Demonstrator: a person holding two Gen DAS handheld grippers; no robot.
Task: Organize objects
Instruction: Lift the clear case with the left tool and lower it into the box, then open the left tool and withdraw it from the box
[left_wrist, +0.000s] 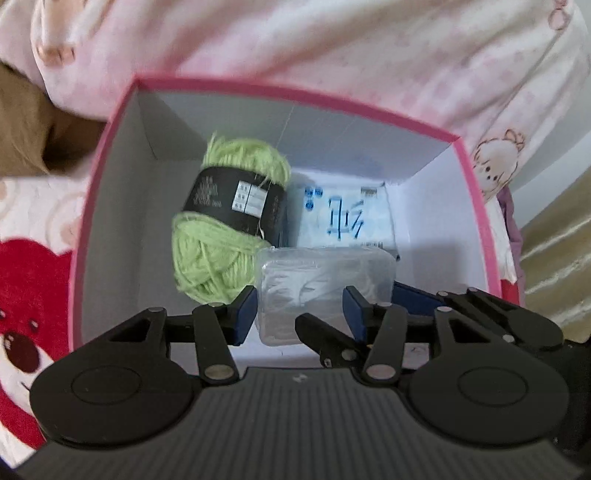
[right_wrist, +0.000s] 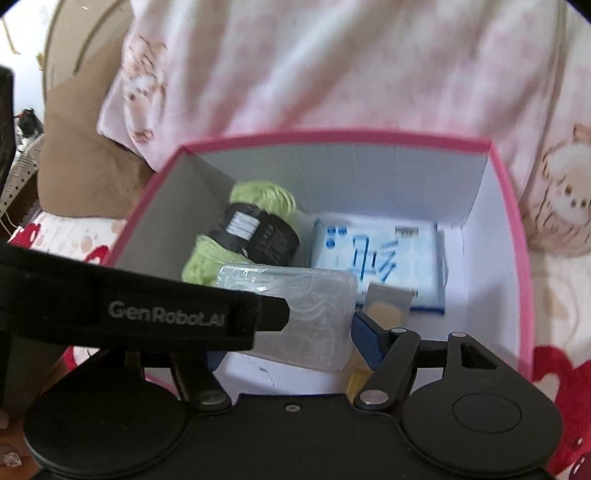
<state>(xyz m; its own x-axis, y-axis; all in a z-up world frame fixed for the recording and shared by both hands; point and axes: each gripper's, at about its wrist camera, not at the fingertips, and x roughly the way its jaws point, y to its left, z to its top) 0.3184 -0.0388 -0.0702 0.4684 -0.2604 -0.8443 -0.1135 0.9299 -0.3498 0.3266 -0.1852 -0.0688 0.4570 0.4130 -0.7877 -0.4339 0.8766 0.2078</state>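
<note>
Both my grippers point down into the pink-rimmed box (left_wrist: 110, 155), which sits on a pink cartoon-print blanket (left_wrist: 332, 48).

Left gripper (left_wrist: 300, 312): the blue pads (left_wrist: 245, 310) sit on either side of a clear plastic case (left_wrist: 325, 273) of white contents, pinching it by its near end; the case hangs tilted over the box floor.

Right gripper (right_wrist: 291, 343): its left finger is hidden behind a black strap printed "GenRobot.AI" (right_wrist: 166, 314). The right blue pad (right_wrist: 367, 341) stands beside the clear case's edge; contact cannot be judged, so I cannot tell its state.

Box contents: a light green yarn skein (left_wrist: 210, 254) with a black label band lies left of centre, and a white-and-blue tissue pack (left_wrist: 347, 218) lies flat just beside it toward the right wall.
</note>
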